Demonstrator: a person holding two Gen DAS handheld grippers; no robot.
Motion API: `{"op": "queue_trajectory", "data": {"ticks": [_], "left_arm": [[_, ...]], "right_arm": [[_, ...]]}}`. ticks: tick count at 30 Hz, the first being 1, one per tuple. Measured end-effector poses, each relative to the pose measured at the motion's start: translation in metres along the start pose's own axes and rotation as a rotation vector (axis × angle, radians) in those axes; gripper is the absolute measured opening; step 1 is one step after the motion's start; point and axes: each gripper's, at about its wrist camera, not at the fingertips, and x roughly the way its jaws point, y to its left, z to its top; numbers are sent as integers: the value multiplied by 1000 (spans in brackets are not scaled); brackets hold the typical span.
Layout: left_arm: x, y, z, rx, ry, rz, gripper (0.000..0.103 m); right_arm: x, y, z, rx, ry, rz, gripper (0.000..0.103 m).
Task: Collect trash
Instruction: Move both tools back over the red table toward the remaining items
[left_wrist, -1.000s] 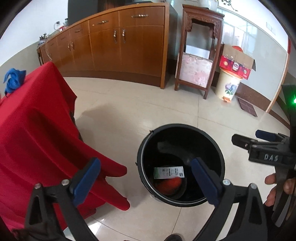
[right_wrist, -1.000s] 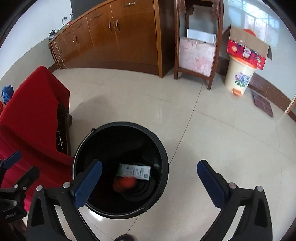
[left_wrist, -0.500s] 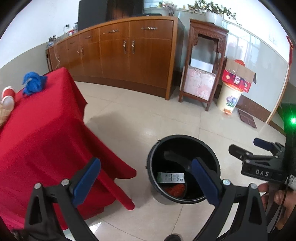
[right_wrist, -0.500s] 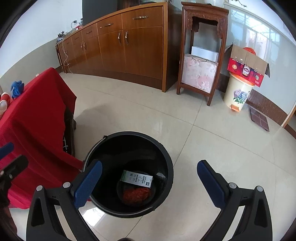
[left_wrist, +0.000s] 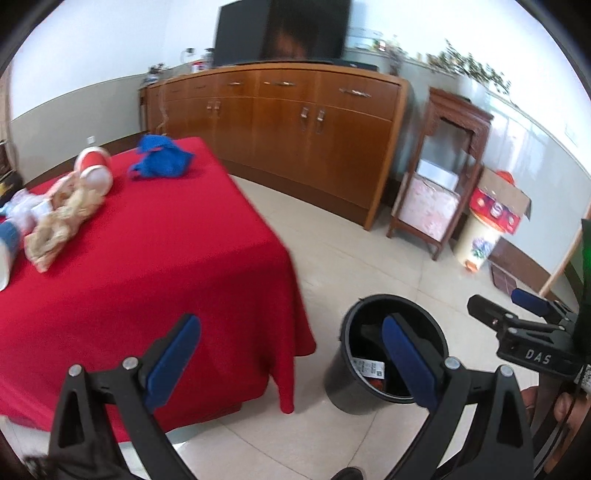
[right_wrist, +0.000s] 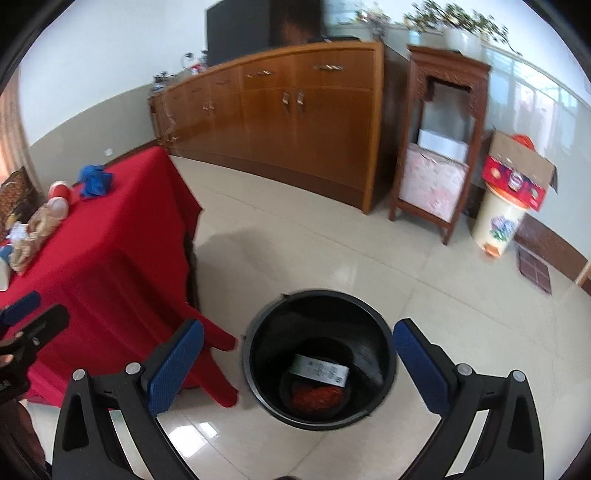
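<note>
Both grippers are spread wide and hold nothing. The left gripper hangs with one blue pad over the corner of the red cloth and the other in front of the bin. The right gripper frames the bin between its pads from above; neither touches it.

The black bin stands on the tiled floor just beside the draped table corner. Inside lie a white labelled carton and, under it, something red.

Compared with a second ago, the left camera has tilted up and toward the table: then the bin filled the centre and only the cloth's side showed; now the tabletop is in view with more trash on it, namely a blue crumpled wad, red-and-white cups and a tan crumpled heap. The right view has also lifted, and the bin looks smaller and sits more to the right between the pads.

Both frames are motion-blurred. The items at the table's left edge are cut off and hard to identify. The left gripper's right pad hides part of the bin's contents. The red thing in the bin cannot be made out.
</note>
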Motion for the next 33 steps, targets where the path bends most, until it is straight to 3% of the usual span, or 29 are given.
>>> {"op": "queue_trajectory", "data": {"ticks": [4,9,15,23,33], "left_arm": [[-17,23,-2,-31,-31,52,100],[-40,63,-5,-85,-60,141,100],[-65,111,-18,-159,-57,270,100],[-105,168,-29,-256,-137,411,100],[-128,242,-38,-325,-164,516,99]], "right_arm": [[-11,31,10,-29,-57,51,103],[-18,76,19,-132,-65,102,103],[-31,122,23,-182,-105,231,103],[-37,187,31,-234,-131,350,103],[-40,279,33,-329,-137,451,103]]}}
